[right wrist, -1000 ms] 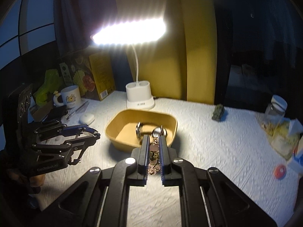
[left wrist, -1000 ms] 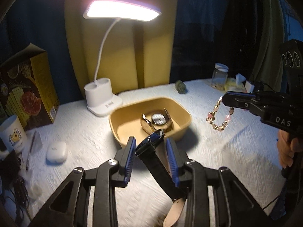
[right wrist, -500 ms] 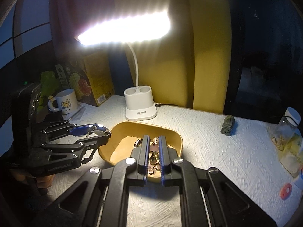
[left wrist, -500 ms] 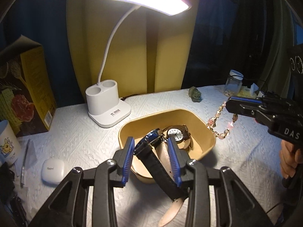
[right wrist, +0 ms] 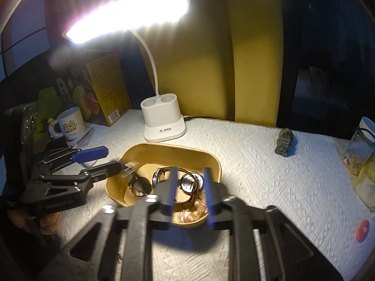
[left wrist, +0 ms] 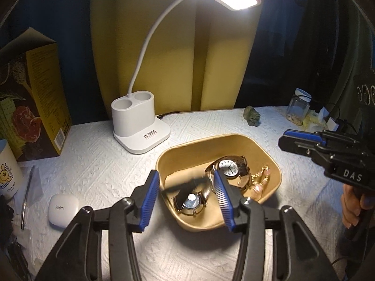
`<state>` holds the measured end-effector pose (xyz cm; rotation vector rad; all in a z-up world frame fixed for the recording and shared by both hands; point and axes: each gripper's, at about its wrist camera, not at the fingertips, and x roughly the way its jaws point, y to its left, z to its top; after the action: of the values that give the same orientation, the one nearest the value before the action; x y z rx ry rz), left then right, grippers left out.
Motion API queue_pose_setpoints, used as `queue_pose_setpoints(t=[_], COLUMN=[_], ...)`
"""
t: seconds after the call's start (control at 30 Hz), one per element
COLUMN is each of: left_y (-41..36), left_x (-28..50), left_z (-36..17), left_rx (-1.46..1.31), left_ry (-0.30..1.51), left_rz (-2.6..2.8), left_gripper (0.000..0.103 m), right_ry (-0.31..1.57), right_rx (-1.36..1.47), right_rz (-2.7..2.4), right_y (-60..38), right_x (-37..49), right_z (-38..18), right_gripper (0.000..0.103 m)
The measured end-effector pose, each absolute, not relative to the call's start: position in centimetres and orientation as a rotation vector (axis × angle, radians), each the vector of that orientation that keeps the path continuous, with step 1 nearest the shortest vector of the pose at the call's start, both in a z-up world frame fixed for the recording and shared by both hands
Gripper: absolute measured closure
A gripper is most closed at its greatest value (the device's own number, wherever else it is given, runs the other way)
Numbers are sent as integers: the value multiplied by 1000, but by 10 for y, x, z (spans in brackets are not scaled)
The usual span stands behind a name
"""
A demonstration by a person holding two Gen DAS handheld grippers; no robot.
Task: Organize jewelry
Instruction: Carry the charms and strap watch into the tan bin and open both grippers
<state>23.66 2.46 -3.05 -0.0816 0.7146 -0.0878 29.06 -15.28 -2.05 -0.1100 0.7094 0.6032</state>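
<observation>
Jewelry: gathered in the tan tray (left wrist: 236, 140) on the white textured worktop (left wrist: 93, 164)
Mug: cartoon-printed cup (left wrist: 7, 171) at the far left edge of the left wrist view
Box: yellow printed carton (left wrist: 39, 98) standing behind the mug
Pen: lying on the worktop (left wrist: 27, 201) beside a white earbud case (left wrist: 63, 207)
Lamp: white base (left wrist: 140, 126) with two round wells, just behind the tray, gooseneck rising to the lit head
Left gripper (left wrist: 187, 196): fingers have just been opening and stand apart over the tray's near left rim, pressing on nothing
Black-strap watch (left wrist: 191, 199): lying in the tray's near corner, face up, seen between the left fingers but free of them (its strap is blurred)
White-dial watch (left wrist: 228, 167): brown strap, resting in the middle of the tray
Bead bracelet (left wrist: 260, 182): gold and pink, heaped at the tray's right side, touching the brown-strap watch
Right gripper (right wrist: 189, 189): fingers have just been opening, apart above the tray, with the bracelet below them and not pinched
Figurine: small dark green piece (left wrist: 252, 117) on the worktop behind the tray
Jar: clear glass (left wrist: 297, 110) at the far right
</observation>
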Motion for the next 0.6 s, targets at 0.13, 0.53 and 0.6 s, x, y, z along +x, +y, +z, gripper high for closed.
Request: queue_pose_setpoints(t=[0.13, 0.53, 0.6], left_y=[28, 35, 37], left_x=[226, 183, 175], left_z=[-28, -26, -29], left_rx=[-87, -108, -116], left_ry=[708, 690, 691], left_rz=[-79, -62, -60], left_gripper=[54, 53, 53], right_ry=[710, 734, 738], right_rx=[-119, -132, -138], right_rz=[605, 605, 607], right_y=[-151, -147, -145], right_x=[282, 241, 232], right_z=[-19, -21, -22], right_gripper=[77, 77, 77])
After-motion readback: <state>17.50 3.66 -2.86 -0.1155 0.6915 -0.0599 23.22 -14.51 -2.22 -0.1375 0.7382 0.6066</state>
